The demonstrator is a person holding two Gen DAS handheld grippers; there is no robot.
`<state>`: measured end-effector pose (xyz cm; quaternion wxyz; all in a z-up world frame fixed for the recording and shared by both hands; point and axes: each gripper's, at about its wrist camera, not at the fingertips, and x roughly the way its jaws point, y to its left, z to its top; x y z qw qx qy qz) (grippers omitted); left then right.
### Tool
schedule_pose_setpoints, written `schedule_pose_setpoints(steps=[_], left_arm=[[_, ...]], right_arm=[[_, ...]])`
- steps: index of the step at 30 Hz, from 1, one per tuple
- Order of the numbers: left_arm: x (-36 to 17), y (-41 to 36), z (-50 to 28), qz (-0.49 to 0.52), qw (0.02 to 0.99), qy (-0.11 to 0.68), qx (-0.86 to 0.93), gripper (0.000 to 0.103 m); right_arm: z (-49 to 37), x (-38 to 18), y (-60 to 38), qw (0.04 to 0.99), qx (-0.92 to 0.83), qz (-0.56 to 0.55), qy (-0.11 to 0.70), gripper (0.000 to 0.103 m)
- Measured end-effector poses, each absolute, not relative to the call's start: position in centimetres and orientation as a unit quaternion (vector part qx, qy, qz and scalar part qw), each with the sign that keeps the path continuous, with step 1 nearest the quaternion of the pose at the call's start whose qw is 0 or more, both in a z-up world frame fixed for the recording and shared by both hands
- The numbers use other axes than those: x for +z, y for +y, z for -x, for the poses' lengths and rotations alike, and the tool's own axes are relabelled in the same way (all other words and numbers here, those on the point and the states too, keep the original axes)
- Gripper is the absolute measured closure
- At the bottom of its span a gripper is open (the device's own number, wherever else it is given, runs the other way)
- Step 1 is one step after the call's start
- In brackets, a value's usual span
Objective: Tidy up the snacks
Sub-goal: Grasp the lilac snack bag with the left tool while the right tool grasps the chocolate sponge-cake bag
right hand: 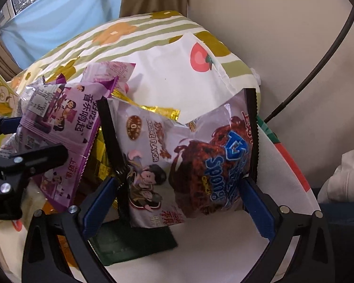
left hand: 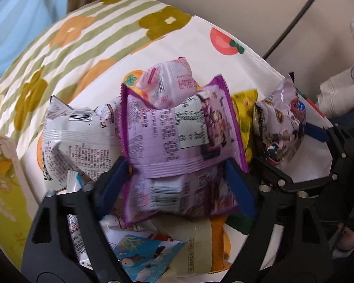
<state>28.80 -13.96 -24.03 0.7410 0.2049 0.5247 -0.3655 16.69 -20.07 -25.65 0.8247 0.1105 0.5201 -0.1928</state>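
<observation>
Fruit-print surface [left hand: 224, 54], frame centre: snack pile [left hand: 87, 136] unsorted; left gripper [left hand: 179, 181] fingers clamp purple packet [left hand: 177, 136], right gripper [right hand: 179, 202] fingers clamp sponge-snack bag [right hand: 188, 165].

Purple packet [left hand: 177, 141]; white packet [left hand: 77, 139] with black print; cloth [left hand: 193, 44] white with orange-red fruit; pillow [left hand: 66, 37] green-striped, flowered.

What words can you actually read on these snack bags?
"SPONGE" in blue letters: grey snack bag in the right gripper.
"FLAVOR", and "0" in a brown oval: same bag.
"音乐响起" and "上好佳": purple snack bag in the left gripper.
Fine print and barcodes on the purple bag's back, the white bag and the pink bag: too small or blurred to read.
</observation>
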Motion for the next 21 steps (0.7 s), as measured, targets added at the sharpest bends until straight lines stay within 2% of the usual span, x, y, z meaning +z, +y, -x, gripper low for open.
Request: schedule_pose_setpoints(steps=[6, 10, 17, 21], left_arm=[[-23.7, -14.0, -28.4, -0.208, 0.740, 0.521, -0.372, 0.039], [-23.3, -14.0, -28.2, -0.207, 0.742, 0.518, -0.371, 0.048], [-22.4, -13.7, -27.6, -0.209, 0.753, 0.507, -0.363, 0.059], [-21.5, -13.3, -27.0, -0.205, 0.759, 0.501, -0.361, 0.062]], right_arm=[[-16.8, -25.7, -20.2, 0.825, -0.197, -0.110, 0.519, 0.002], [-16.5, -25.5, -20.1, 0.826, -0.194, -0.110, 0.517, 0.012], [-15.8, -24.7, -20.0, 0.833, -0.190, -0.103, 0.509, 0.033], [-15.3, -23.8, -20.0, 0.843, -0.185, -0.104, 0.494, 0.035]])
